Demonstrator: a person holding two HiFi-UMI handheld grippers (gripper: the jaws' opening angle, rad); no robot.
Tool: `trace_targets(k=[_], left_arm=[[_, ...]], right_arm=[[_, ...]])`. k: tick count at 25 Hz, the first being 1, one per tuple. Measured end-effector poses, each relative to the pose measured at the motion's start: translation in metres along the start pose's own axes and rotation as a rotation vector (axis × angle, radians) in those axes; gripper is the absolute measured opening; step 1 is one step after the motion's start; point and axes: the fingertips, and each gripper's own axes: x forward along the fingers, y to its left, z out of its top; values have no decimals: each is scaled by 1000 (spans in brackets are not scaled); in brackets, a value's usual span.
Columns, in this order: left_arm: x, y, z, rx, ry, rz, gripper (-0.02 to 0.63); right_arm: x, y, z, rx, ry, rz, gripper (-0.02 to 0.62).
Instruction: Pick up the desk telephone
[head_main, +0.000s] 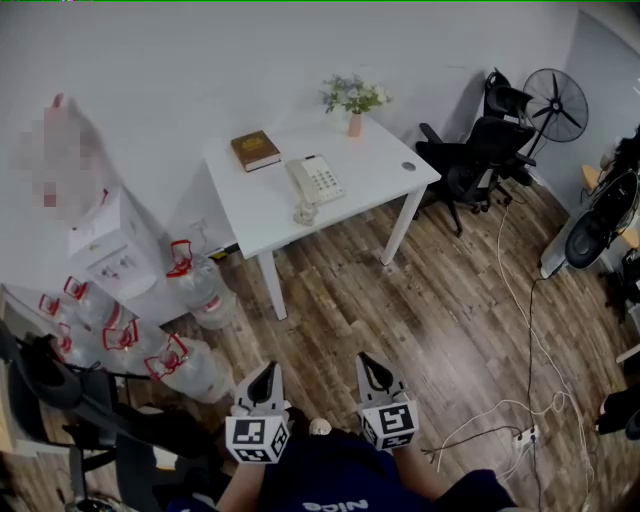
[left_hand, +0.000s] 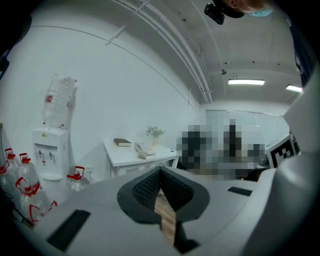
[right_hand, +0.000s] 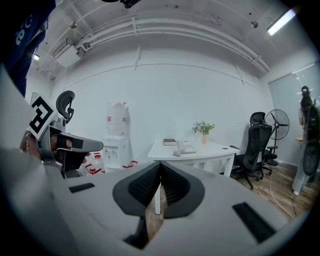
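Note:
A white desk telephone lies on the white table across the room, its handset on the left side. The same telephone shows small in the left gripper view, and the telephone shows in the right gripper view too. My left gripper and right gripper hover side by side near my body, well short of the table. Both are shut with nothing between the jaws. In their own views the left gripper and right gripper point toward the table.
A brown book and a pink vase of flowers also stand on the table. A water dispenser and several water jugs stand left. Black office chairs, a fan and floor cables are right.

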Motion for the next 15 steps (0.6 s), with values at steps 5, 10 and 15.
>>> trace_targets(k=[5, 10, 15], left_arm=[[15, -1, -2, -17, 5, -11, 17], [39, 9, -9, -38, 28, -11, 17], [73, 26, -3, -47, 35, -19, 17]], right_arm=[[7, -10, -6, 3, 18, -9, 22], [23, -16, -15, 2, 52, -5, 22], [52, -29, -11, -10, 71, -17, 21]])
